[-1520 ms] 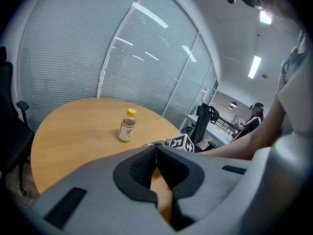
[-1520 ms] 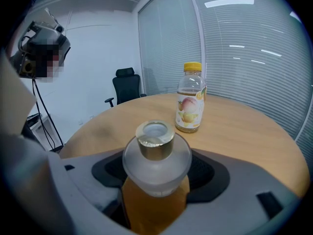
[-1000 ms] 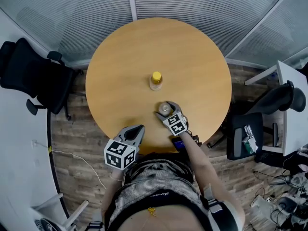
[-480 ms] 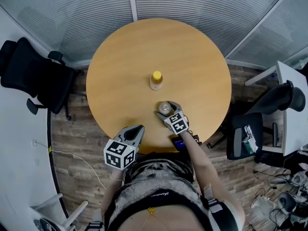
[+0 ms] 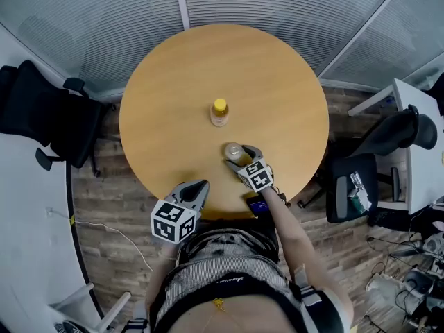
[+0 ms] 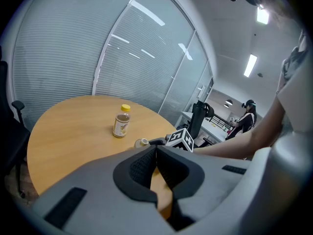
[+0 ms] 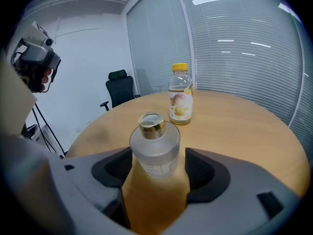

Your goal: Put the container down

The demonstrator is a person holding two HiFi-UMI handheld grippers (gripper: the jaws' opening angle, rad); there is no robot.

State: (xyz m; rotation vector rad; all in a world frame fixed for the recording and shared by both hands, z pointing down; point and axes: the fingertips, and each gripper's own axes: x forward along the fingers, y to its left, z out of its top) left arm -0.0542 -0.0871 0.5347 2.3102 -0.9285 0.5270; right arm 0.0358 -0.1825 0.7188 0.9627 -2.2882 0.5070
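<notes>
The container [image 7: 154,153] looks like frosted, matt glass with a shiny gold metal collar [image 7: 151,124]. The bench [image 7: 234,126] is smooth, satin wood. The right hand-held gripper [image 7: 157,161] is matt grey plastic, its pads [image 7: 203,173] dull black.

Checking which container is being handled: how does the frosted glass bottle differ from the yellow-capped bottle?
The frosted glass bottle sits between the jaws of the right gripper, while the yellow-capped juice bottle stands free, farther out on the round table. The frosted glass bottle has a gold collar and no cap; the juice bottle is closed with a yellow cap. The frosted one is cloudy and squat; the juice bottle is clear with a fruit label. Both are small bottles.
</notes>
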